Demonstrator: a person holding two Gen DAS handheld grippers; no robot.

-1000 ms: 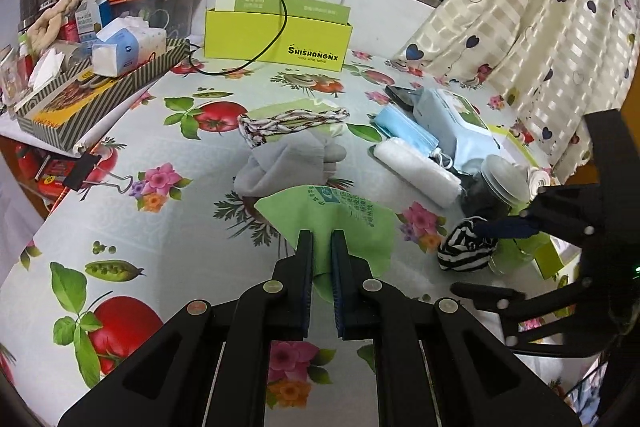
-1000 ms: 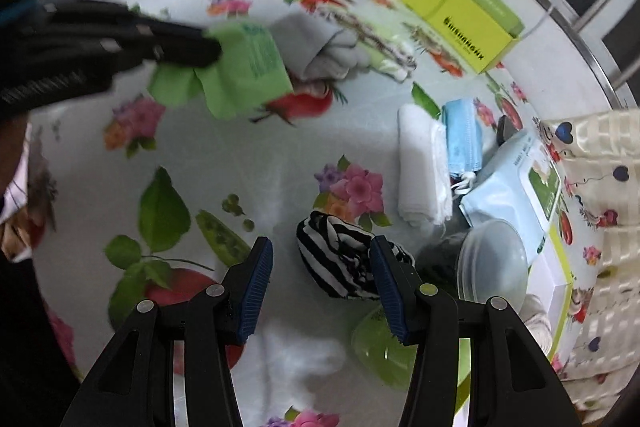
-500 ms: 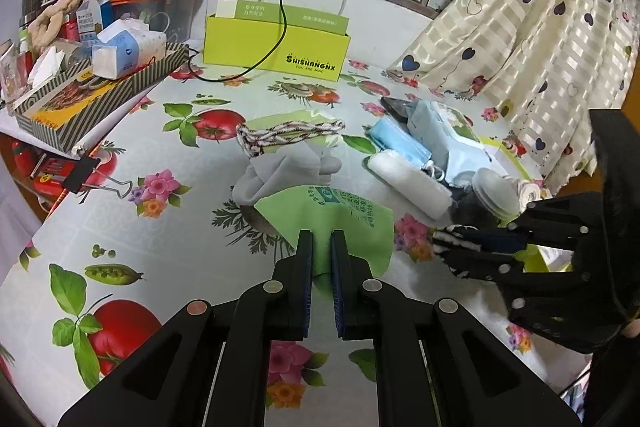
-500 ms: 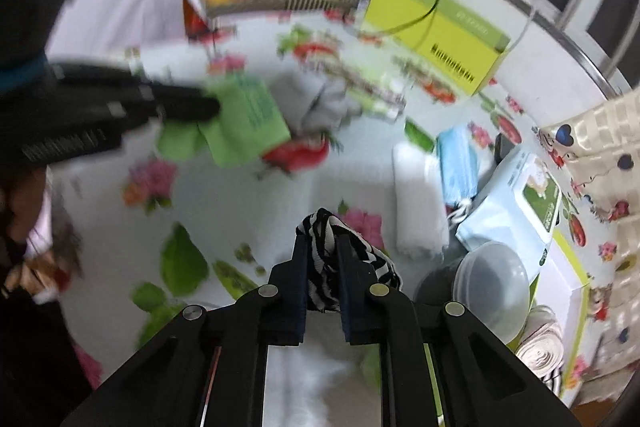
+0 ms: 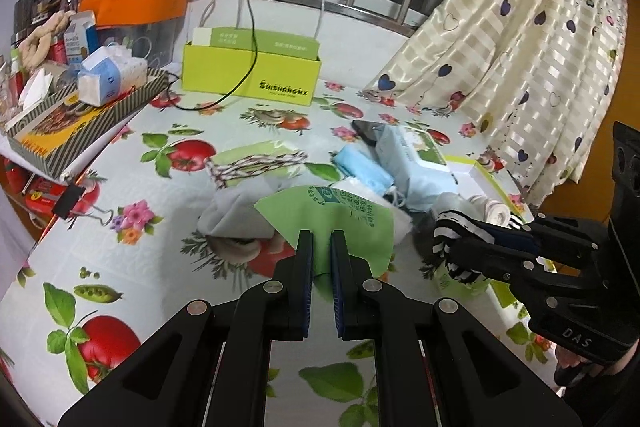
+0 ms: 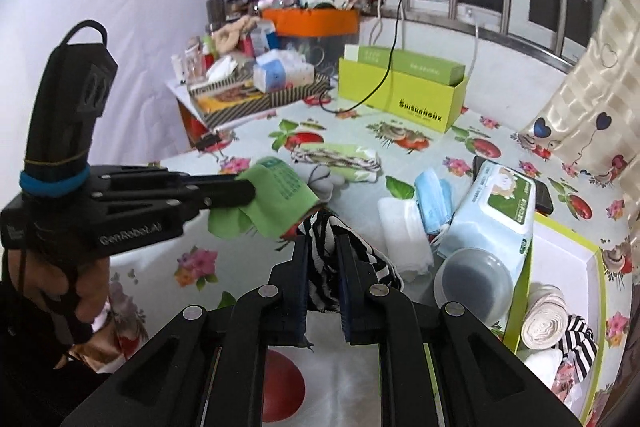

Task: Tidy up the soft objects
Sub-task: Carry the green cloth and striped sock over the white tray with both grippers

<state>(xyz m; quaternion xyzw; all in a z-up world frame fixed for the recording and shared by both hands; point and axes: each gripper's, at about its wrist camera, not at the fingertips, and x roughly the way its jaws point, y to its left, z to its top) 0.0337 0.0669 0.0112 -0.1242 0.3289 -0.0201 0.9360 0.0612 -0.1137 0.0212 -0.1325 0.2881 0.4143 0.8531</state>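
My left gripper (image 5: pixel 321 239) is shut on a green cloth (image 5: pixel 340 215), held above the table; it also shows in the right wrist view (image 6: pixel 276 199). My right gripper (image 6: pixel 323 243) is shut on a black-and-white striped cloth (image 6: pixel 326 267), lifted off the table; the cloth shows in the left wrist view (image 5: pixel 450 239) to the right of the green cloth. A grey cloth (image 5: pixel 236 215), a braided cord on a light green cloth (image 5: pixel 256 161), a white rolled towel (image 6: pixel 402 239) and blue face masks (image 6: pixel 432 199) lie on the table.
A white box with a lime rim (image 6: pixel 560 255) at the right holds a rolled bandage (image 6: pixel 544 315) and striped fabric. A wet-wipes pack (image 6: pixel 500 215), a grey lidded jar (image 6: pixel 468 279), a lime box (image 5: pixel 248 75) with a black cable, and a cluttered striped tray (image 5: pixel 80 119) stand around.
My right gripper closed on the striped cloth and lifted it off the table, tilting up level. My left gripper rose a little with the green cloth.
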